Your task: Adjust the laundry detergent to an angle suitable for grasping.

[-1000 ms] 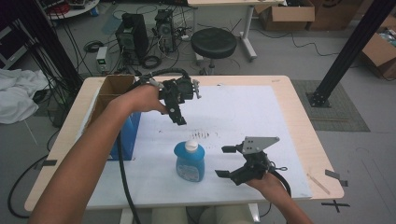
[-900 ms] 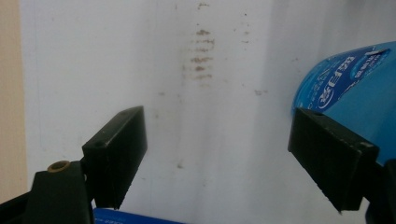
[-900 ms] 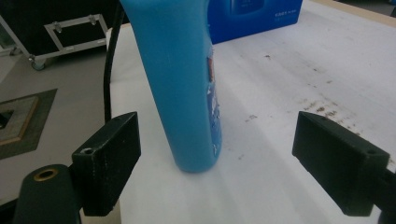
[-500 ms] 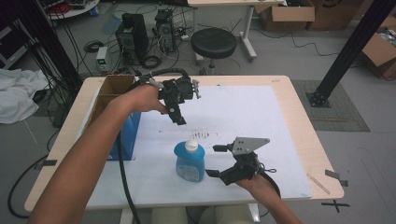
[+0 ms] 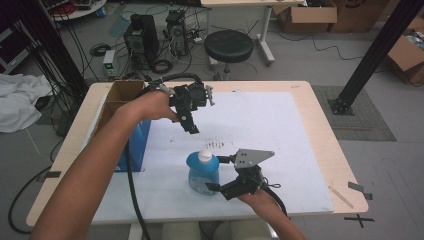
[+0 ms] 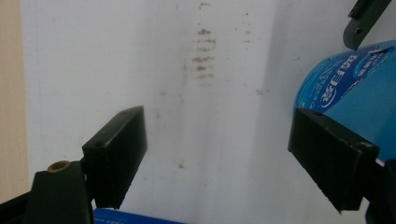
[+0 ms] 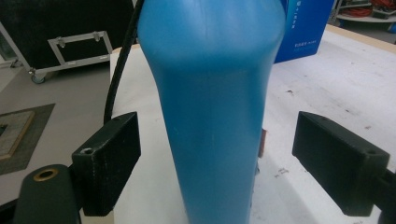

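Blue bottle [image 5: 202, 172] stands upright on the white sheet [image 5: 280, 130] near the front edge of the table [image 5: 325, 107], white cap on top. Right gripper [image 5: 220, 172] is placed around the bottle body, jaws spread wide, a clear gap seen on each side in the right gripper view; nothing is pinched yet. Left gripper [image 5: 192, 127] is held above the sheet behind the bottle, jaws also spread, empty.

Step judged to be a grasp of the bottle by the right gripper. The bottle should be kept centred between the pads and closed on at the waist, squarely and slowly, so it is not tipped.

Bottle [image 7: 210, 93]: smooth, glossy plastic, rounded shoulders narrowing below; likely slippery and somewhat squeezable. Sheet: matte, scuffed with brown smudges. Pads: flat, black, hard-edged. Blue box [image 5: 132, 145] stands at the left of the sheet
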A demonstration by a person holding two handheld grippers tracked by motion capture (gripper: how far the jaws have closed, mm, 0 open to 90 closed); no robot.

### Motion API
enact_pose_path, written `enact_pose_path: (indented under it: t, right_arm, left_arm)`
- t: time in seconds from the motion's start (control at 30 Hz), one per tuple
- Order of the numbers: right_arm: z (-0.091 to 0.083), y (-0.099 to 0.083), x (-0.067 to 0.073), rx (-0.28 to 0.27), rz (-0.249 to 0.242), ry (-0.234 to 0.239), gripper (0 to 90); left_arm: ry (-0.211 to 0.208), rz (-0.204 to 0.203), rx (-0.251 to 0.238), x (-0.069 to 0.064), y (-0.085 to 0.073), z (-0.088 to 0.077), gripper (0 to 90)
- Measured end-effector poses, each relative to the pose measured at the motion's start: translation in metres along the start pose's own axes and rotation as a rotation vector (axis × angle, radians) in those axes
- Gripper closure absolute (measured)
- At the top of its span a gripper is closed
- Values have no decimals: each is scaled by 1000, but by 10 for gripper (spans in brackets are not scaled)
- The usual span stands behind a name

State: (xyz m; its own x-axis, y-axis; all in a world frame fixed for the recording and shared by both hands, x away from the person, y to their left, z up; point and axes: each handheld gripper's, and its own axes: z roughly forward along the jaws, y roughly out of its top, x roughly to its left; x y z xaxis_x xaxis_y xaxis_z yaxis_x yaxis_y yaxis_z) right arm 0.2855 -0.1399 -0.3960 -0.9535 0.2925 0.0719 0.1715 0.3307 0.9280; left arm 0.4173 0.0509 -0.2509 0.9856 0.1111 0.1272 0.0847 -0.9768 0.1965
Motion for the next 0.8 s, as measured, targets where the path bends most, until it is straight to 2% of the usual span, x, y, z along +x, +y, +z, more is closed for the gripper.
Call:
enact_pose_path:
  t: [0.53, 0.8]
  right_arm:
    - [29, 1, 7, -35, 6, -39, 152]
    - [31, -2, 6, -54, 20, -60, 167]
  left_arm:
    - [-4, -7, 1, 0, -1, 2, 202]
    - [-4, -5, -1, 1, -2, 2, 203]
